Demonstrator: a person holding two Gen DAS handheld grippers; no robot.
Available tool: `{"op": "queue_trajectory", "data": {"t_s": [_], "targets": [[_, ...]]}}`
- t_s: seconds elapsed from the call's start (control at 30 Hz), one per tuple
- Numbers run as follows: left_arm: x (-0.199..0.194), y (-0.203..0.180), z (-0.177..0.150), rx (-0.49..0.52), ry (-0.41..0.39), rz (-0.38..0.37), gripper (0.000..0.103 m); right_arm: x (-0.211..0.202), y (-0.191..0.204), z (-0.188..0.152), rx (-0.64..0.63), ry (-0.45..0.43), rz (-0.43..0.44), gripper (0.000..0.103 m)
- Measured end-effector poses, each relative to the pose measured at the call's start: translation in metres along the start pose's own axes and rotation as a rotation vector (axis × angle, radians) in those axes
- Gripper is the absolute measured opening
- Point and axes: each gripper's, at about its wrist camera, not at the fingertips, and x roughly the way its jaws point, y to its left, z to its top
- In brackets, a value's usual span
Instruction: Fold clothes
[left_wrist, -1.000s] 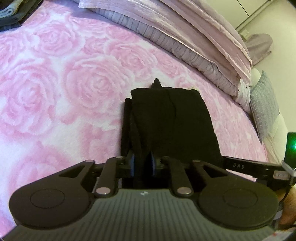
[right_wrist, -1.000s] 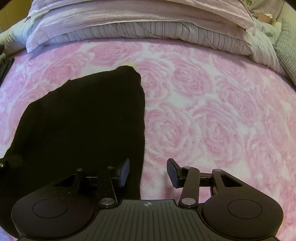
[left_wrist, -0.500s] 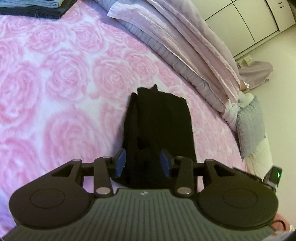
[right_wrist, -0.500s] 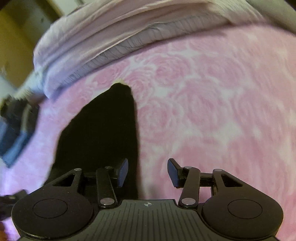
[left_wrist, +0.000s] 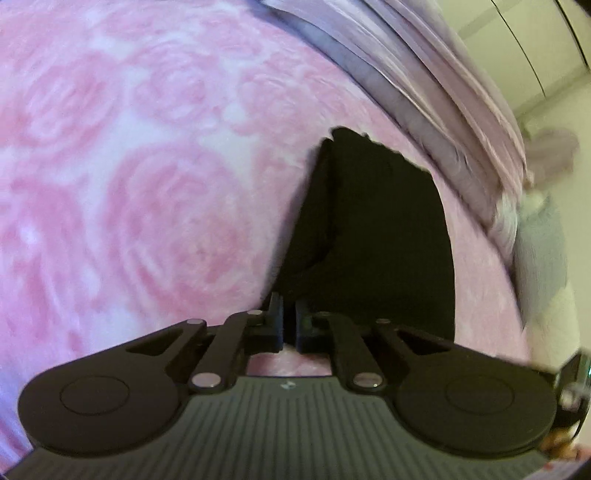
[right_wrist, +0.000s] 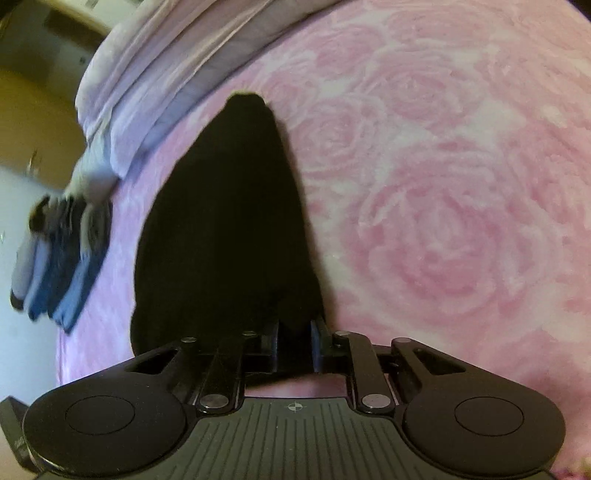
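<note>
A black garment (left_wrist: 373, 236), folded into a long narrow shape, lies on the pink rose-patterned blanket (left_wrist: 155, 192). In the left wrist view my left gripper (left_wrist: 289, 321) is at the garment's near left corner, its fingers pressed almost together on the cloth edge. The right wrist view shows the same garment (right_wrist: 229, 229) running away from me. My right gripper (right_wrist: 294, 343) is at its near right corner with black cloth filling the narrow gap between the fingers. Both views are blurred by motion.
Lilac pillows and a folded duvet (left_wrist: 436, 85) line the far side of the bed. A stack of folded blue and grey clothes (right_wrist: 59, 258) sits at the bed's left end. A grey cushion (left_wrist: 543, 251) lies to the right, by the bed's edge.
My left gripper, open half a second ago, has closed on the near left corner. My right gripper has shifted left onto the garment's edge and closed on it. Both cameras have tilted.
</note>
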Motion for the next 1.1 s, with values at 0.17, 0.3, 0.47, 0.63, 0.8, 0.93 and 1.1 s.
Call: {"op": "queue_trajectory", "data": {"t_s": [0.17, 0.3, 0.47, 0.63, 0.8, 0.93, 1.1], "targets": [[-0.023, -0.009, -0.001, -0.142, -0.034, 0.054, 0.026, -0.013, 0.002, 0.011, -0.032, 0.041, -0.019, 0.049], [-0.043, -0.006, -0.018, -0.359, -0.041, -0.016, 0.044, -0.024, -0.012, 0.014, 0.018, 0.007, 0.058, 0.067], [-0.007, -0.011, -0.037, -0.487, -0.008, -0.088, 0.050, -0.004, -0.021, 0.013, 0.116, 0.033, 0.140, 0.068], [0.024, -0.008, -0.042, -0.533, -0.051, -0.096, 0.040, 0.018, -0.032, 0.013, 0.186, 0.019, 0.172, 0.068], [0.022, -0.007, -0.029, -0.470, -0.051, -0.102, 0.011, 0.022, -0.031, 0.007, 0.195, 0.011, 0.206, 0.023], [-0.006, -0.001, -0.005, -0.347, -0.111, -0.049, 0.010, 0.015, -0.015, -0.026, 0.248, 0.048, 0.227, 0.020], [-0.019, 0.018, 0.018, -0.276, -0.105, 0.013, 0.013, 0.033, 0.024, -0.066, 0.200, 0.205, 0.262, 0.040]]}}
